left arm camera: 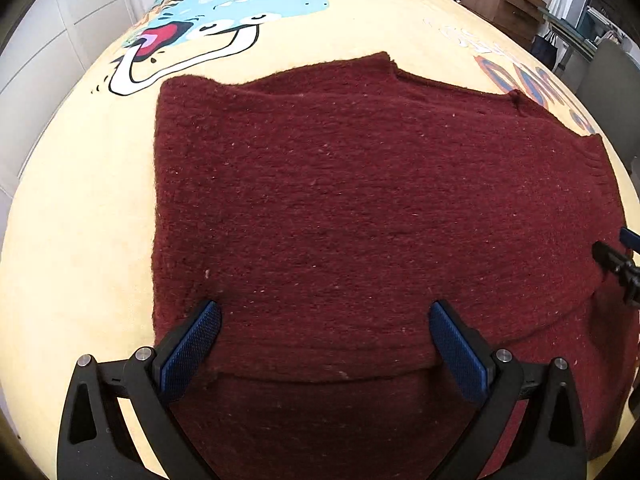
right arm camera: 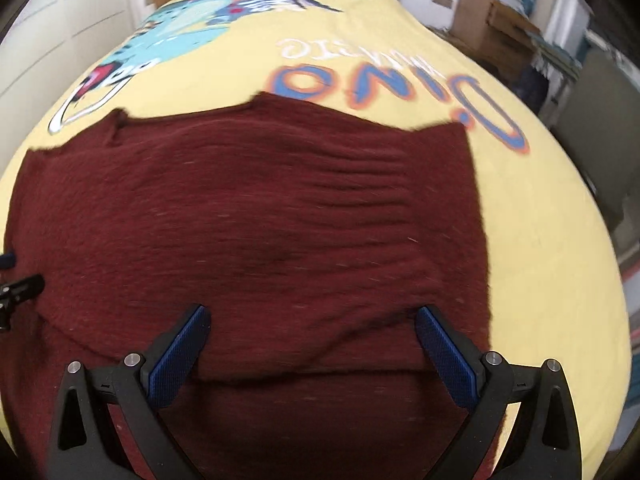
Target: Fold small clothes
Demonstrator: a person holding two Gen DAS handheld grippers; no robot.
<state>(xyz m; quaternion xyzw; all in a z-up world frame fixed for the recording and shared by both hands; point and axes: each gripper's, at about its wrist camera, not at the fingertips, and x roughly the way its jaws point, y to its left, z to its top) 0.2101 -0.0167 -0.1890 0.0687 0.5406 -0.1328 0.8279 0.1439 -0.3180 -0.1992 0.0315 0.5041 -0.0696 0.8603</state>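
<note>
Left wrist view: left tongs (left arm camera: 325,318), spread wide and empty, above the near folded edge of a maroon knit sweater (left arm camera: 360,200) lying flat on the yellow dinosaur-print bed (left arm camera: 72,240); right wrist view: right tongs (right arm camera: 313,322), likewise agape, over the sweater's near right portion.

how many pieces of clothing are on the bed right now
1. A dark red sweater lies partly folded on the yellow bedspread, under both open claws, left and right. Anything beneath it would be hidden.
</note>
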